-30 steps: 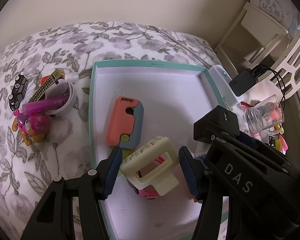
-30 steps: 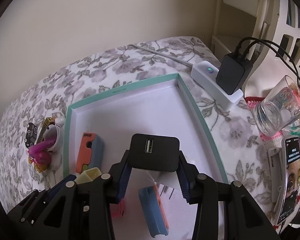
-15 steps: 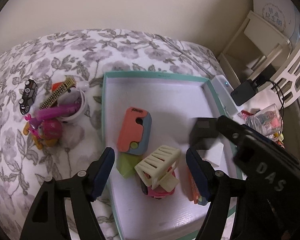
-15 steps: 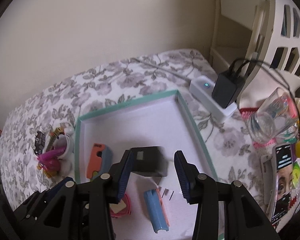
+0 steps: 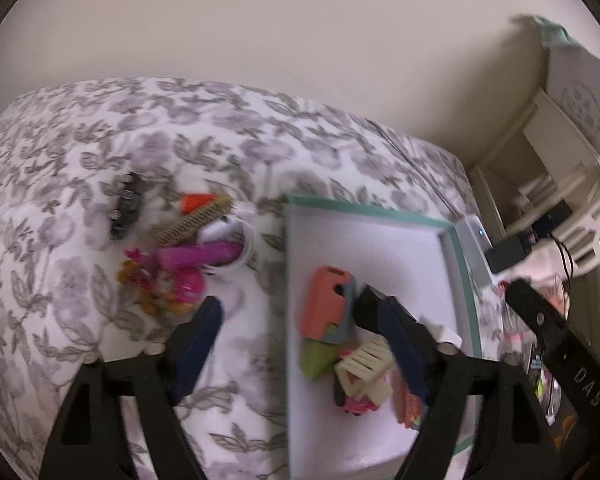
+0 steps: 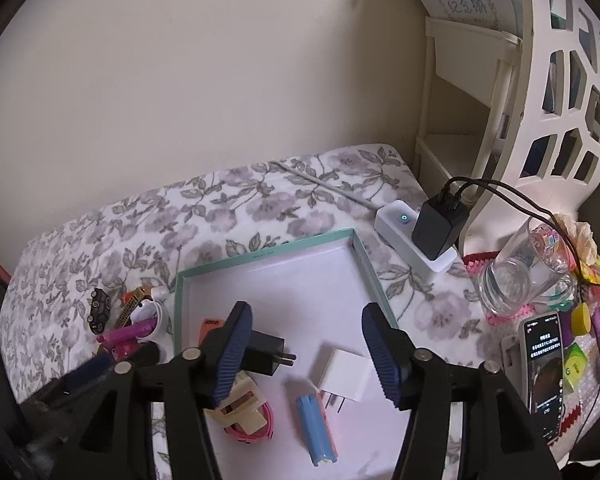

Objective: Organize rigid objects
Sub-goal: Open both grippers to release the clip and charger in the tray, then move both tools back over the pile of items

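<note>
Right wrist view: my right gripper [image 6: 306, 350] has nothing between its fingers, and they are spreading wider. The black charger [image 6: 265, 351] lies flat on the white floor of the tray [image 6: 266, 255], just under my left-side finger and not touching the pads. It lies there so it stays with the other hard things. The white plug [image 6: 343, 375] lies beside it, and the blue stick [image 6: 315, 428] lies nearer to me. The cream toy truck [image 6: 242, 407] with pink wheels sits low in the tray too. All of them are inside the green rim, so they cannot slide off the flowery cloth [image 6: 260, 204].

In the left wrist view, my left gripper [image 5: 300, 344] is also empty and its fingers are opening very wide. One finger hangs over the cloth and the other over the tray. The orange and blue case [image 5: 327, 308] lies in the tray.

Left of the tray, the white cup [image 5: 236, 246], the pink toy [image 5: 172, 284] and the little black car [image 5: 125, 204] are not packed yet. I think those come next.
</note>
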